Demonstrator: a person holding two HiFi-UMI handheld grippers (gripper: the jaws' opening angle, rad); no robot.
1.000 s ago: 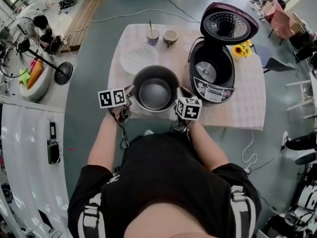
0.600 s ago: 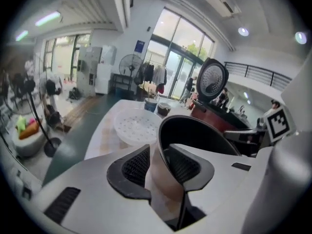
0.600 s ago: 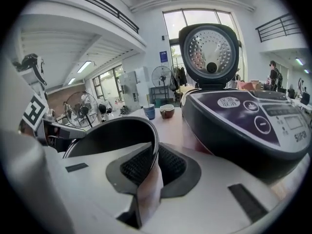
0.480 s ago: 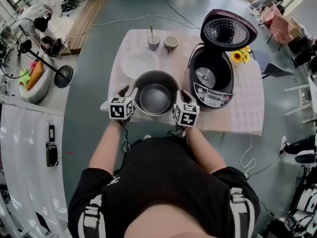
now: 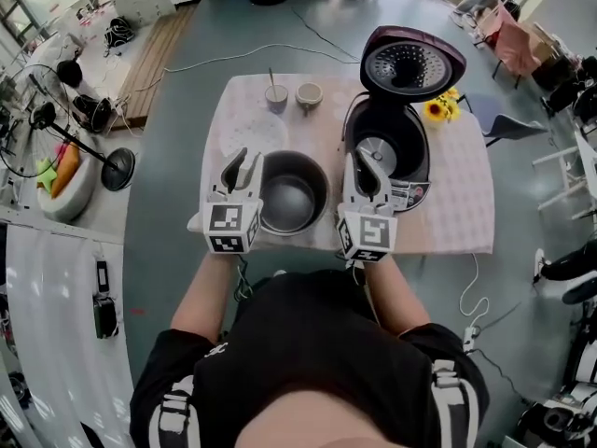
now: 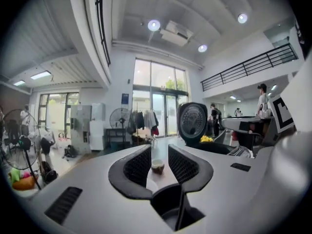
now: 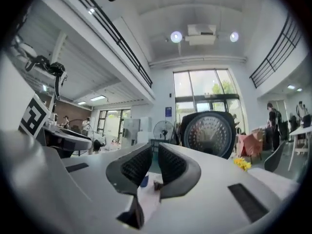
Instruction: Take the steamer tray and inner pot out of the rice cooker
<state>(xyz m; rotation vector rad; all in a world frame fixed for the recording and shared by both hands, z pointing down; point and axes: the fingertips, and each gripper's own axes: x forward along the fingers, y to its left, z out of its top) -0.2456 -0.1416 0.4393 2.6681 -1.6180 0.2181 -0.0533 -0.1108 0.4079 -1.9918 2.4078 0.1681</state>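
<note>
On the bench [image 5: 457, 215] sits the inner pot [image 5: 292, 194] — left tool [image 5: 242, 164] empty, jaws apart, just narrowing; right tool [image 5: 359, 168] nearly together.

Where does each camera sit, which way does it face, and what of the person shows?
Head view: on the person's head, facing steeply down at the cloth-covered table; shows black shirt, forearms, left gripper and right gripper.
Left gripper view: on that gripper, facing level across the hall; only its jaws show, just been closing, nothing between them.
Right gripper view: on that gripper, facing level; only its jaws show.
Shared: all three show the maroon rice cooker's raised lid.
</note>
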